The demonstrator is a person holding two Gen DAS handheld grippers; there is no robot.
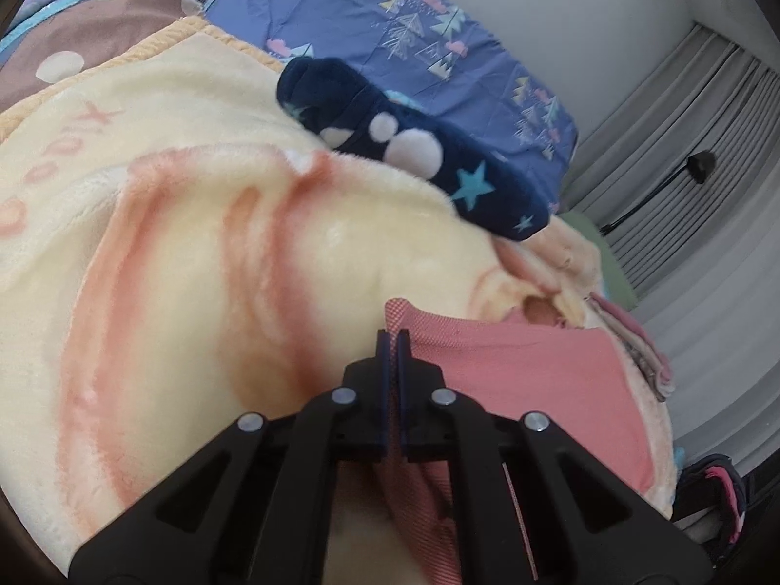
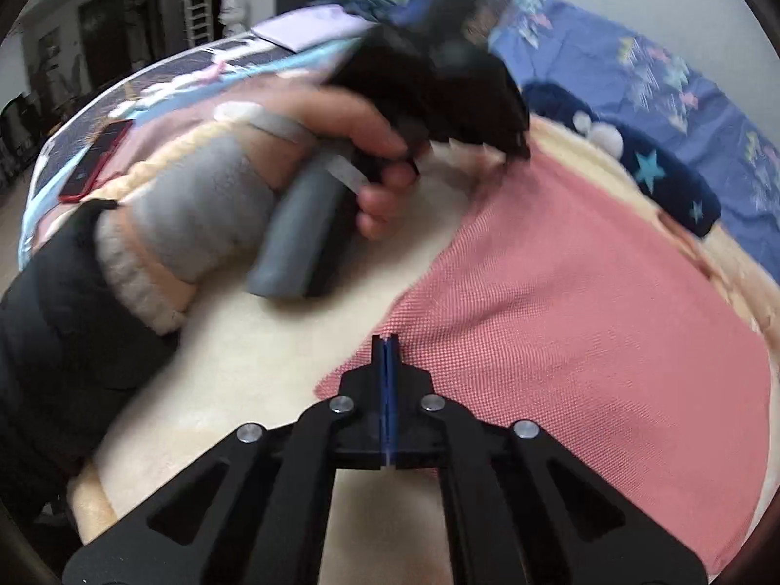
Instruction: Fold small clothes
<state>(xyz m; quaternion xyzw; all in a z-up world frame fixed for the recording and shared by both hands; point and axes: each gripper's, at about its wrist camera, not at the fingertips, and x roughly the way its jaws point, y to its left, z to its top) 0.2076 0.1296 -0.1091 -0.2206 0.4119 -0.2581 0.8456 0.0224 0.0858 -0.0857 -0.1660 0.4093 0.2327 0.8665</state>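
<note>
A pink knit garment (image 1: 526,370) (image 2: 560,302) lies spread on a cream fleece blanket (image 1: 204,253) (image 2: 234,365). My left gripper (image 1: 393,337) is shut on the garment's far corner, and pink cloth shows between its pads. In the right wrist view that same left gripper (image 2: 514,151) is blurred, held by a hand (image 2: 341,136) in a grey sleeve, with its tips at the garment's far corner. My right gripper (image 2: 387,341) is shut on the garment's near left edge, blue pads pressed together.
A navy fleece piece with stars and white dots (image 1: 414,151) (image 2: 653,170) lies beyond the pink garment on a blue patterned sheet (image 1: 390,24). Folded clothes (image 1: 638,346) are stacked at the blanket's right edge. A red phone (image 2: 95,165) lies far left on the bed.
</note>
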